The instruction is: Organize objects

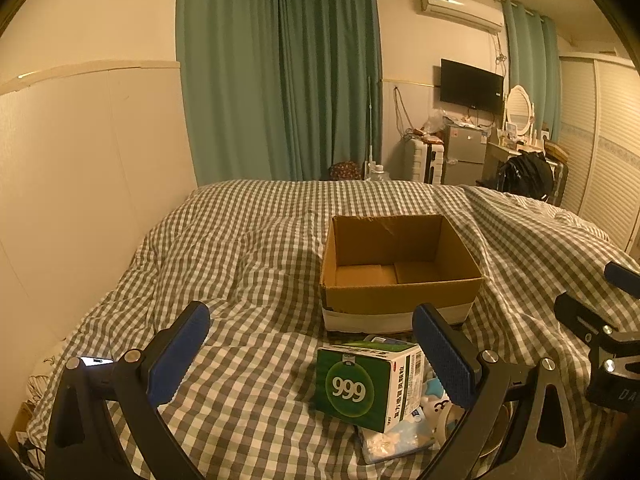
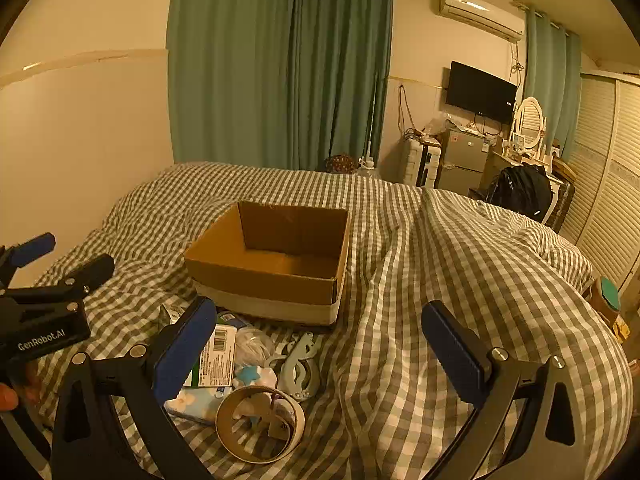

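Observation:
An open, empty cardboard box (image 1: 400, 276) (image 2: 272, 264) rests on the checked bedcover. In front of it lies a small pile: a green and white "999" medicine box (image 1: 370, 386) (image 2: 214, 356), a tissue pack (image 1: 394, 438) (image 2: 196, 402), a roll of tape (image 2: 260, 424), a pale plastic clip (image 2: 300, 366) and a clear bag (image 2: 252, 344). My left gripper (image 1: 312, 360) is open, just short of the medicine box, which stands between its fingers' line. My right gripper (image 2: 320, 356) is open above the pile's right side, holding nothing.
The checked bedcover (image 1: 248, 248) (image 2: 460, 272) is rumpled, with a high fold right of the box. A wall runs along the left. Beyond the bed's far end stand green curtains (image 1: 280, 80), a small fridge (image 1: 464, 156), a dressing table and a black bag (image 2: 520, 192).

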### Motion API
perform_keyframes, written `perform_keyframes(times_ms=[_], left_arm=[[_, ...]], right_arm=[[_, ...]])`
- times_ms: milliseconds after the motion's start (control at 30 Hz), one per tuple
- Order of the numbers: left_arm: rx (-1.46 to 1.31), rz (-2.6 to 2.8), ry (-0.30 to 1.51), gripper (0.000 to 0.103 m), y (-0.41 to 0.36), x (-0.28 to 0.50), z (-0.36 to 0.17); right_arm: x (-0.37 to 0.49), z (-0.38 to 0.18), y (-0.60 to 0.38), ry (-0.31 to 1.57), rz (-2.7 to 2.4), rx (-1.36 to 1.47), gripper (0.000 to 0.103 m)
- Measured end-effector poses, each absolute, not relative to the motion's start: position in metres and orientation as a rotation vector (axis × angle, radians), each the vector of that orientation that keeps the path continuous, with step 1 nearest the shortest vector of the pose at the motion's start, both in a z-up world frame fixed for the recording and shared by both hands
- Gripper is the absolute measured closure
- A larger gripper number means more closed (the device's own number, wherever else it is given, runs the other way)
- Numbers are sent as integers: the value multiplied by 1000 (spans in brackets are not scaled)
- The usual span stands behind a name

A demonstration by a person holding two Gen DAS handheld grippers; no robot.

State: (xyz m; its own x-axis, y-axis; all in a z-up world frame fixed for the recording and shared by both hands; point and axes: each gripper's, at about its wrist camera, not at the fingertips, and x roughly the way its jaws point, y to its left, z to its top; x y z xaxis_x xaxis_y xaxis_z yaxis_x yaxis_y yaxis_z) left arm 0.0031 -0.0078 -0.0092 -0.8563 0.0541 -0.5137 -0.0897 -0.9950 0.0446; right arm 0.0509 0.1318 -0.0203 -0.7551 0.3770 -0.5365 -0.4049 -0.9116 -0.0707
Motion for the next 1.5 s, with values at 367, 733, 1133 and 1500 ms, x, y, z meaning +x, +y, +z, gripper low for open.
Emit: perform_keyframes(times_ms=[367, 733, 1133, 1500], left_arm=[[-784, 2857, 124, 0, -11, 4, -9], [-788, 2850, 128, 0, -13, 8, -11], [-989, 2790, 159, 0, -13, -6, -57], [-1136, 2724, 189, 0, -8, -13, -93]], right_arm=[[48, -25, 123, 60, 2624, -810, 0], [46, -26, 116, 57, 2652, -827, 0], [19, -81, 117, 91, 2614, -1079, 0], [3, -135, 119, 148, 2572, -1337, 0]])
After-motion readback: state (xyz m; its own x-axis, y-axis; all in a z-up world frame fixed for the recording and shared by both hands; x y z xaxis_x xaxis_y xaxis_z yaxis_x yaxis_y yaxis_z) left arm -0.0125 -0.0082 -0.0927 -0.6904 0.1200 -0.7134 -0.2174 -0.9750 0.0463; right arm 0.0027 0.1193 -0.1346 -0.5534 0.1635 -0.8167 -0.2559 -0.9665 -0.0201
